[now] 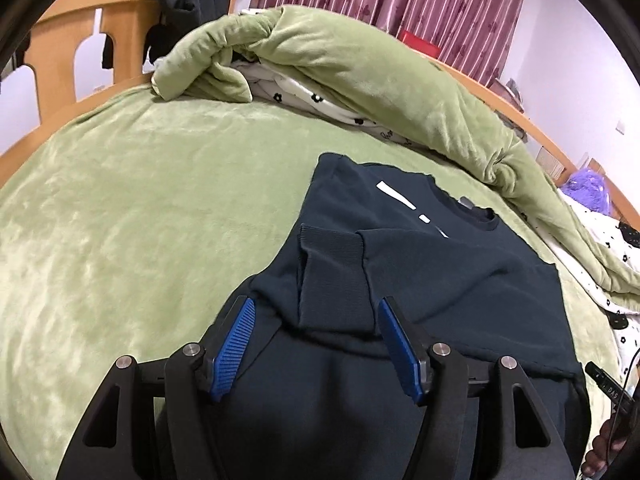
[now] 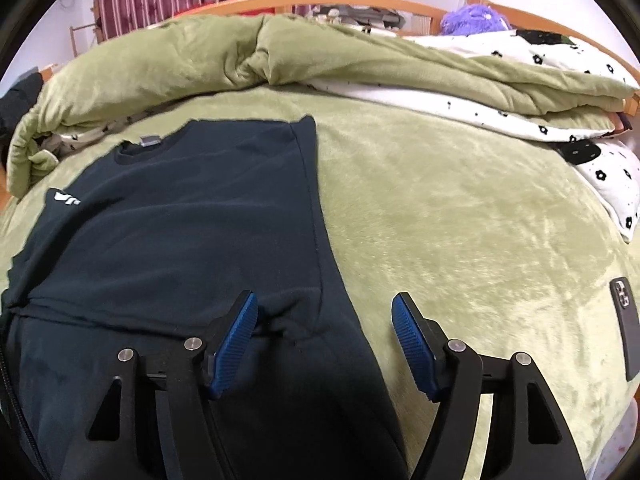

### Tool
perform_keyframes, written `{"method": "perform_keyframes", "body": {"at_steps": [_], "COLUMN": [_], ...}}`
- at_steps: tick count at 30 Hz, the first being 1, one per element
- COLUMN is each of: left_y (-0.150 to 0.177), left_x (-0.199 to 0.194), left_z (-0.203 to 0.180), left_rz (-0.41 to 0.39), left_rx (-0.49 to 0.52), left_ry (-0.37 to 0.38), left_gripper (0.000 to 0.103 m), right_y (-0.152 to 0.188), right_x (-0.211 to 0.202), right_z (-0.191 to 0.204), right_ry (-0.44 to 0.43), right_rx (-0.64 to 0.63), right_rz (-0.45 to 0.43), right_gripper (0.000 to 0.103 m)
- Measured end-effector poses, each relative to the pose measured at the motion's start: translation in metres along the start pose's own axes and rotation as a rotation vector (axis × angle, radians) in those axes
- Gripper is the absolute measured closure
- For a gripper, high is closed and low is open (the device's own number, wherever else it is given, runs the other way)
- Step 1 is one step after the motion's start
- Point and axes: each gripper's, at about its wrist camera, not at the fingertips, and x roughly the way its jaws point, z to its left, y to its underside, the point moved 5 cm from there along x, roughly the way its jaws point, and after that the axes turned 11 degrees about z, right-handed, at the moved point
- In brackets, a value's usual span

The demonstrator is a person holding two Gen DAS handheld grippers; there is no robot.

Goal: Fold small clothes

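Sweatshirt [image 1: 420, 264], dark navy and matte, lies flat on the green plush bed cover [image 1: 140, 200], toward the near edge of the bed, collar pointing at the far side. From my left camera I see one sleeve folded across the chest, its ribbed cuff [image 1: 332, 240] lying squarely on the body fabric. A round neckline with a small grey tag [image 2: 150, 141] shows in my right camera, and a white printed mark [image 2: 66, 198] sits on the chest, too small to read.

My left gripper [image 1: 316, 308] hangs over the folded sleeve with its jaws spread wide; the blue ridged pads [image 1: 234, 346] grip nothing. My right gripper [image 2: 324, 306] is equally wide apart, straddling the sweatshirt's right side edge, one pad over cloth, the other over the bed cover. I cannot tell whether either pad touches the fabric.

A bunched green duvet [image 2: 200, 56] with a white flower-print lining is piled along the far edge. A dark phone [image 2: 626, 332] lies near the bed's right edge, partly cut off by the lens rim. The sweatshirt's lower hem is hidden beneath both grippers.
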Motion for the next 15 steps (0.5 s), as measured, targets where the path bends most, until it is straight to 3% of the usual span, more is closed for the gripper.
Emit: {"method": "perform_keyframes", "body": {"at_steps": [8,15], "left_y": [0.034,0.068], "left_x": [-0.057,-0.08], "left_z": [0.003,0.016], "left_rz": [-0.055,-0.055], "left_rx": [0.04,0.091], "left_ry": [0.008,-0.002], "left_gripper": [0.041,0.041], "right_y": [0.025,0.061], "right_x": [-0.064,-0.103], "right_z": [-0.008,-0.019], "right_ry": [-0.037,-0.06], "right_rx": [-0.04,-0.027], "right_rz": [-0.101,-0.147], "right_gripper": [0.034,0.033]}}
